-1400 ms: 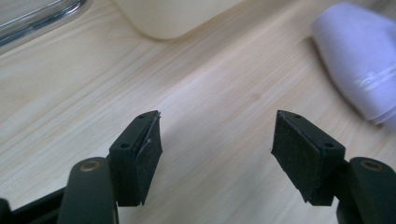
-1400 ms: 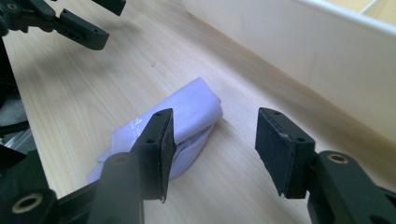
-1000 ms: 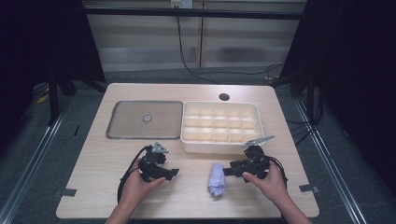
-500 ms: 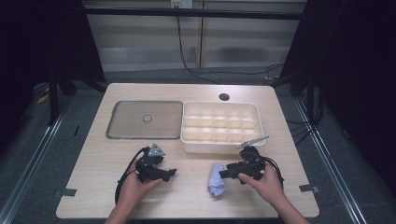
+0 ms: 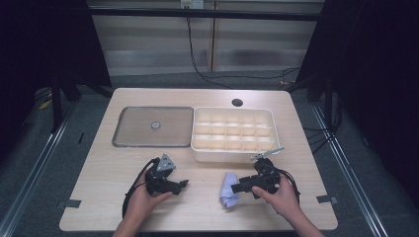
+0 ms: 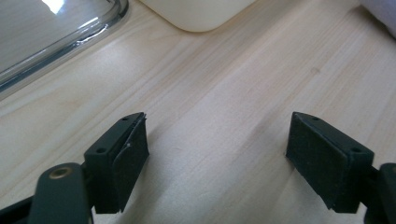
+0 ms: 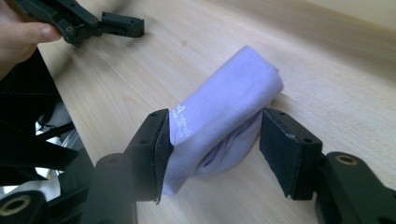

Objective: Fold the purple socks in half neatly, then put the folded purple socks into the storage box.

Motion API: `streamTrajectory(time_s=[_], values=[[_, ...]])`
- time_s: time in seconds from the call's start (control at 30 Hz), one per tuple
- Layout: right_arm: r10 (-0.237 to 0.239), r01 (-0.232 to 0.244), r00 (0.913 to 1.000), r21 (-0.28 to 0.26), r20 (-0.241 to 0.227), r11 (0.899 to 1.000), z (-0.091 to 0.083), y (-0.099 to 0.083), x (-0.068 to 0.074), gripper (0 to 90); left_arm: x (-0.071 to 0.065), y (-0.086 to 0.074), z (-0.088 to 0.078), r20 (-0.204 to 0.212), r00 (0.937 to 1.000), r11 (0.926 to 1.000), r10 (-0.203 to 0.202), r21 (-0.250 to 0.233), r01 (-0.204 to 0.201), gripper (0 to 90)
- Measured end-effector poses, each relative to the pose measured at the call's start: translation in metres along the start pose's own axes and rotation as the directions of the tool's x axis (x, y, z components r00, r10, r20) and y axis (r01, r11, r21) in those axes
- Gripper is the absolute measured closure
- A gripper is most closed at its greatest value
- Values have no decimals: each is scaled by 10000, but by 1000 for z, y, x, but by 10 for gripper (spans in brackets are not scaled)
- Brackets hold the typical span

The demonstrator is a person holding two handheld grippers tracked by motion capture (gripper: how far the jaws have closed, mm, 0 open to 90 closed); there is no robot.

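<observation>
A rolled purple cloth (image 5: 228,190) lies on the wooden table (image 5: 207,212) near its front edge. My right gripper (image 5: 236,188) points left and is open, with its jaws on either side of the cloth (image 7: 224,107). One pad (image 7: 161,140) touches the cloth, and a thin dark gap shows at the other. My left gripper (image 5: 183,183) sits low over bare wood to the cloth's left. Its jaws (image 6: 217,135) have just been opening and stand wide with nothing between them. The left gripper (image 7: 140,25) also shows in the right gripper view, beyond the cloth.
A cream box (image 5: 232,109) with several compartments stands at the back right. A shallow glass tray (image 5: 133,128) lies to its left, and their near edges, tray (image 6: 70,32) and box (image 6: 196,14), lie just ahead of the left gripper. A round hole (image 5: 237,102) sits behind the box.
My right gripper has edged left so that its jaws now stand around the cloth. The left hand has kept its place.
</observation>
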State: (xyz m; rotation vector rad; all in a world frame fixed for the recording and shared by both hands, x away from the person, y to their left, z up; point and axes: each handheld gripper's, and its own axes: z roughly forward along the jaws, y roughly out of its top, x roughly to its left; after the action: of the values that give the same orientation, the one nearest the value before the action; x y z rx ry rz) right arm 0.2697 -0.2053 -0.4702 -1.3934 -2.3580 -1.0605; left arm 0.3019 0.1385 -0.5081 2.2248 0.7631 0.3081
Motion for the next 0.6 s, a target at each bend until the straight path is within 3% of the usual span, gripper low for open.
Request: streamTrajectory(time_s=[0.6], values=[[-196, 195, 9998, 256, 36, 9995, -4, -7, -1, 412, 1, 0, 1, 47, 10000, 10000, -8, -51, 9, 181]])
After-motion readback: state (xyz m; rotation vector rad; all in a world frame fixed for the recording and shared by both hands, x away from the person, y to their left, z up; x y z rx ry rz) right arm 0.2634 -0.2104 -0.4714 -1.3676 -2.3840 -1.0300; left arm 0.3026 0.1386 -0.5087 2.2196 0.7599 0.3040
